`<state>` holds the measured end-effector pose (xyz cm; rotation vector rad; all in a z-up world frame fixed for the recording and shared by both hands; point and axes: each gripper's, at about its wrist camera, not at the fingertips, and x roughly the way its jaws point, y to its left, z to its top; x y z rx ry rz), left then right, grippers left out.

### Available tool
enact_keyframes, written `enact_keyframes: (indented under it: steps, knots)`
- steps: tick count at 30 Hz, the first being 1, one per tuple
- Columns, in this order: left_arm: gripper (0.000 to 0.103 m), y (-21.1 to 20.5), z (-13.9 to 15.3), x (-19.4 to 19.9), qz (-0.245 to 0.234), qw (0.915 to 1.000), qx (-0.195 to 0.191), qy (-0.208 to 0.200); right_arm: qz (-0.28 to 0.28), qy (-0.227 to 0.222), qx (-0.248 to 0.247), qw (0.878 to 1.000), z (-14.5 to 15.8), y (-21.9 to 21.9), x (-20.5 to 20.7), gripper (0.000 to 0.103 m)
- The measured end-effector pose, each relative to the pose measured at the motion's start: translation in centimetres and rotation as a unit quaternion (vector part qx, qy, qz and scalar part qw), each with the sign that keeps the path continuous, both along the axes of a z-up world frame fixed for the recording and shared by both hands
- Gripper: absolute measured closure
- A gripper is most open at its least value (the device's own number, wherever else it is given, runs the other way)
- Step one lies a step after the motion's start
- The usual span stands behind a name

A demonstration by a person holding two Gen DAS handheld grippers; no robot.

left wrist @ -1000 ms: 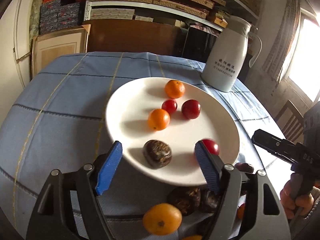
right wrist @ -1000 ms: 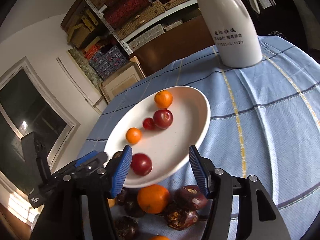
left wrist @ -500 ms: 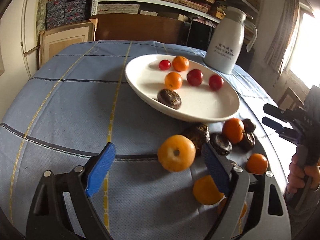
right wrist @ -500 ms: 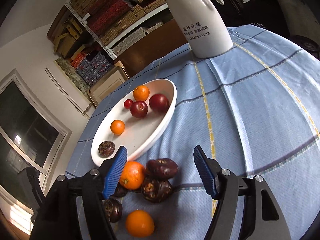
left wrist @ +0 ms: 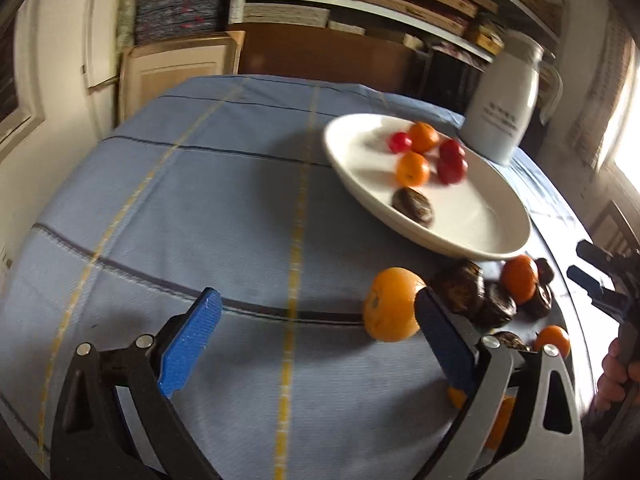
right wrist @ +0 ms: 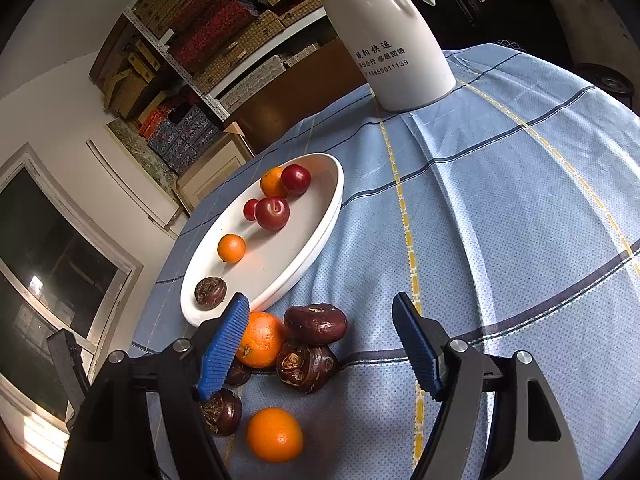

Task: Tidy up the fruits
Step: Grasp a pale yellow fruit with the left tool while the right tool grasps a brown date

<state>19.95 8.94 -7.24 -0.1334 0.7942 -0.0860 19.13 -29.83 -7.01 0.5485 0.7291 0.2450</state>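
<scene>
Opening both the left gripper [left wrist: 316,344] and right gripper [right wrist: 320,344] with nothing between their jaws, we should each straddle one fruit from the pile [right wrist: 312,344] just near of the plate [right wrist: 320,240], squeezing gently.

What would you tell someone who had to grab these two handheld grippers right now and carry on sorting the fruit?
Left gripper: jaws opening, nothing between them, over bare blue tablecloth beside a loose orange.
Right gripper: jaws opening, empty, above the dark brown fruits and another orange.
White plate already holds two oranges, three red fruits and one dark brown fruit.
Left to do: the pile on the cloth in front of the plate, several dark brown fruits and a few oranges, including the nearest one. A white jug stands behind the plate.
</scene>
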Motion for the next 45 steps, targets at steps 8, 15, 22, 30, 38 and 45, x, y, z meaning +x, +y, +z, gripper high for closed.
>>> enact_keyframes:
  steps: [8, 15, 22, 30, 38, 45]
  knots:
    - [0.017, -0.1, 0.1, 0.0, -0.02, 0.9998, 0.001, -0.006, 0.001, 0.001, -0.001, 1.0, 0.0, 0.0, 0.0, 0.028]
    - [0.019, 3.2, 0.2, 0.0, 0.046, 0.9988, -0.019, -0.003, 0.003, 0.0, -0.001, 1.0, -0.1, 0.0, 0.0, 0.028]
    - [0.026, 0.3, -0.1, 0.2, -0.008, 0.9997, 0.023, 0.001, 0.004, 0.0, -0.002, 1.0, -0.1, 0.2, -0.1, 0.028]
    - [0.035, -1.5, -0.2, 0.5, -0.048, 0.9984, 0.031, -0.002, 0.009, 0.004, -0.012, 1.0, -0.3, 0.6, 0.0, 0.028]
    - [0.052, -3.0, -1.5, 2.2, -0.072, 0.9955, 0.044, 0.042, 0.02, 0.012, -0.034, 0.999, -0.5, 1.5, 0.2, 0.028]
    - [0.059, -2.6, -1.4, 2.2, -0.072, 0.9962, 0.028, 0.039, 0.045, 0.035, -0.031, 0.998, -1.4, 2.1, 0.9, 0.028]
